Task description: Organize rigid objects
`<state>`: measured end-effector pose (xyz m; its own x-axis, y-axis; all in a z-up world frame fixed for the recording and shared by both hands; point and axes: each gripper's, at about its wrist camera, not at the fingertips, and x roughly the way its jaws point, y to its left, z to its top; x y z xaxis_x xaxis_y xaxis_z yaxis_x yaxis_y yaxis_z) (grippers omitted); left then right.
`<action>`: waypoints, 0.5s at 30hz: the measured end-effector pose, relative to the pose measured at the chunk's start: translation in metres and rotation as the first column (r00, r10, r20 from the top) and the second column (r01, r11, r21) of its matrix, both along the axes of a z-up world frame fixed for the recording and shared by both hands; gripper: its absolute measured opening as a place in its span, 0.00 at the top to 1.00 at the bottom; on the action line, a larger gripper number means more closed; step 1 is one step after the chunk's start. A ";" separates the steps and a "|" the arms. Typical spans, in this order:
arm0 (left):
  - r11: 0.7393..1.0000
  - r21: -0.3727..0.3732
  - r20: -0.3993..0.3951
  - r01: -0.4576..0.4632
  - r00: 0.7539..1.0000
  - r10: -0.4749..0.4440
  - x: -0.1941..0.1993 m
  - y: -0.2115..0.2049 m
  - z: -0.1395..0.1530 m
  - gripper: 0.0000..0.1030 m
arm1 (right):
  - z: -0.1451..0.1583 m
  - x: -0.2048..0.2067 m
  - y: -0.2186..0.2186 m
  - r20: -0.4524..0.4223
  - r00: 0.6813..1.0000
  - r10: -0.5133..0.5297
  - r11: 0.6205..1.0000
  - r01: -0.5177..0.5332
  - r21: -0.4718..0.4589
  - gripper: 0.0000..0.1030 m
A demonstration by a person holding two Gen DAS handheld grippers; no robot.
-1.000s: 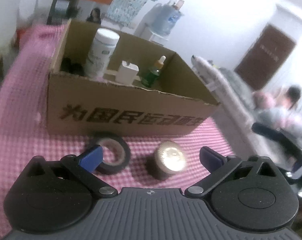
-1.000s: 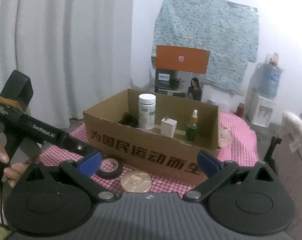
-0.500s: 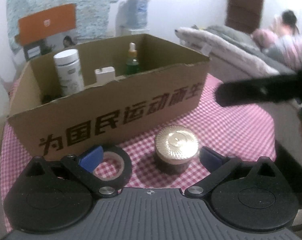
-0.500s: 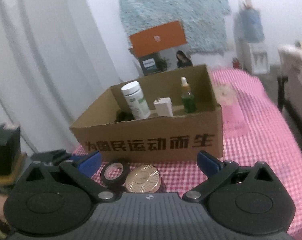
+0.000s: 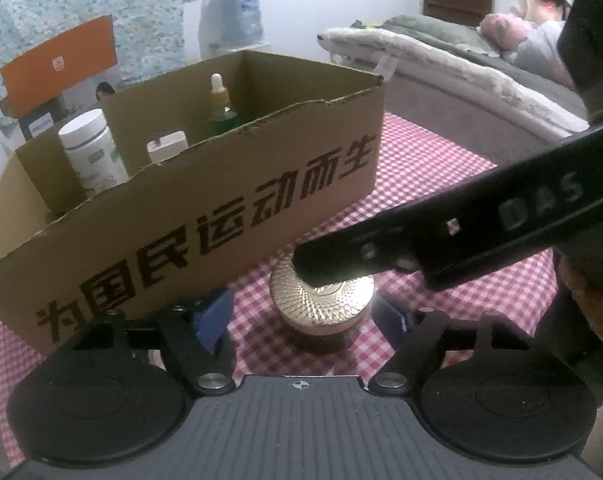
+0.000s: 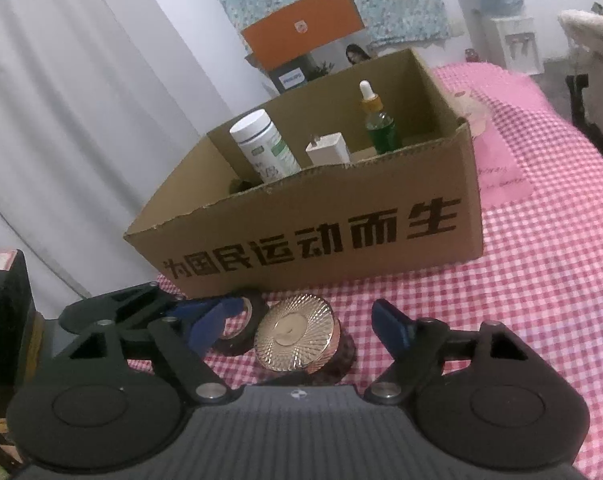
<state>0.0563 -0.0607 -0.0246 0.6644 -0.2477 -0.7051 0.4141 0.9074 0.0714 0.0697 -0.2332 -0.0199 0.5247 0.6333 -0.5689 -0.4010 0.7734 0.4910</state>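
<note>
Partly done: white bottle, charger and dropper bottle sit in my cardboard box. Gold-lidded jar and tape roll remain on the desk before it. My left claw and right claw have just been closing, both spread around the jar, neither pinching.

Dim indoor light with a cool cast; both fisheye views bend straight lines and darken toward the corners. The gold lid glints brightly, and a soft shadow lies under the cardboard box. The background is soft and grainy.
</note>
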 end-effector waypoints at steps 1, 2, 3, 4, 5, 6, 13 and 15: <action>1.000 0.001 -0.005 0.003 1.000 -0.003 0.001 -0.001 0.000 0.30 | -0.002 0.001 0.002 -0.007 1.000 0.001 1.000 -0.001 -0.005 0.24; 1.000 -0.001 -0.011 0.005 1.000 -0.005 0.001 -0.002 -0.001 0.33 | -0.004 0.003 0.003 -0.016 1.000 0.001 1.000 -0.001 -0.009 0.26; 1.000 -0.005 -0.017 0.008 1.000 -0.008 0.003 -0.003 -0.001 0.36 | -0.006 0.004 0.004 -0.027 1.000 0.003 1.000 -0.003 -0.008 0.30; 1.000 -0.010 -0.021 0.010 1.000 -0.010 0.004 -0.003 -0.002 0.37 | -0.008 0.004 0.004 -0.039 0.999 0.004 1.000 -0.004 -0.005 0.33; 1.000 -0.014 -0.024 0.012 1.000 -0.012 0.004 -0.003 -0.001 0.39 | -0.010 0.006 0.004 -0.049 0.999 0.004 1.000 -0.004 -0.001 0.34; 1.000 -0.019 -0.027 0.013 1.000 -0.014 0.005 -0.004 -0.001 0.42 | -0.011 0.006 0.004 -0.058 0.998 0.005 1.000 -0.005 0.004 0.37; 0.999 -0.043 -0.038 0.008 0.999 -0.010 0.001 -0.007 -0.001 0.45 | -0.014 0.005 0.006 -0.082 0.996 0.016 1.000 -0.016 0.005 0.46; 0.999 -0.054 -0.052 0.008 0.999 -0.011 -0.002 -0.007 0.000 0.45 | -0.013 0.002 0.006 -0.080 0.997 0.021 1.000 -0.021 -0.010 0.46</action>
<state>0.0538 -0.0673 -0.0244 0.6244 -0.2920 -0.7245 0.4247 0.9054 0.0011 0.0714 -0.2268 -0.0325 0.4642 0.6374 -0.6150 -0.3773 0.7705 0.5137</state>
